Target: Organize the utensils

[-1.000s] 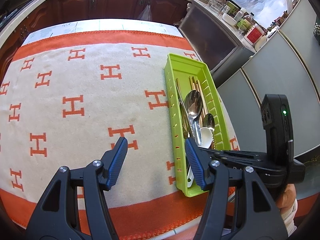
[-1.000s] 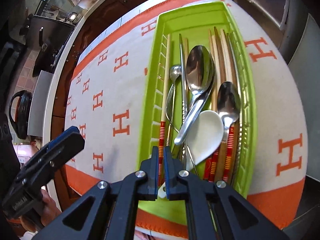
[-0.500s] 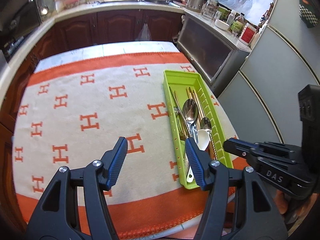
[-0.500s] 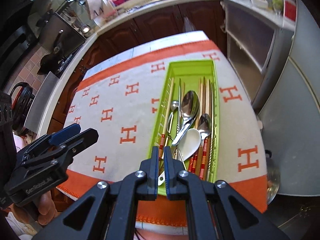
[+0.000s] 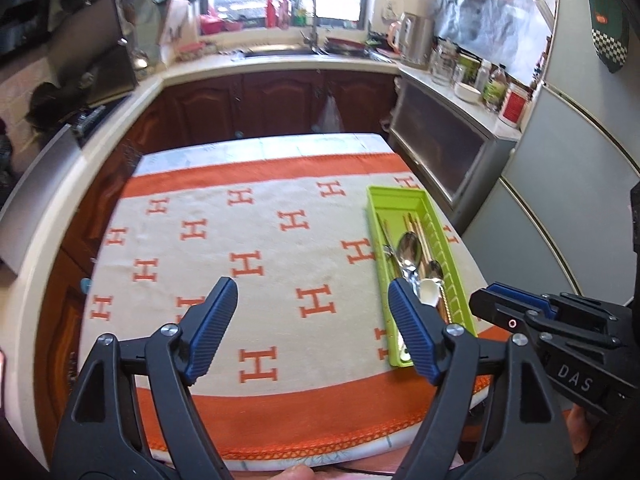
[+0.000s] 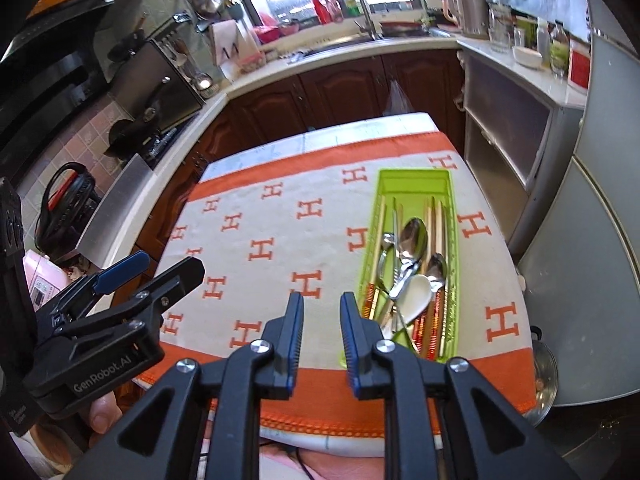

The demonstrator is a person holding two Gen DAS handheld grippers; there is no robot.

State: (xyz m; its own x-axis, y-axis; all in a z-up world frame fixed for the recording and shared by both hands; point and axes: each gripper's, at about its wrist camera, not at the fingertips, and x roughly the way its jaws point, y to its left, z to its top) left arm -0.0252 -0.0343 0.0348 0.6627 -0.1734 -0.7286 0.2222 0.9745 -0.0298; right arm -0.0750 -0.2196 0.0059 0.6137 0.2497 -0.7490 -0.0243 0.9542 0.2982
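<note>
The long bright green plastic tray (image 6: pixel 414 184) sits near the right edge of the desk (image 6: pixel 320 148), and it reaches almost to the near edge. I think it is light and stiff, so it could slide on the cloth if I bump it. I would take it by its thin side wall.

Inside I see shiny metal spoons (image 6: pixel 412 240), a white scoop-shaped spoon (image 6: pixel 416 290) and long sticks with red and gold striped handles (image 6: pixel 430 324). They all lie the long way, but they are piled on each other. The metal ones look hard and slippery, so I would pinch them at the thin handle, not the bowl. The white spoon may break if it drops.

The tray rests on a cream cloth with orange H shapes (image 5: pixel 248 264).

My right tongs (image 6: pixel 320 320) are a little apart and hold nothing. My left tongs (image 5: pixel 312 320) are wide apart and hold nothing. Both hang over the near edge.
</note>
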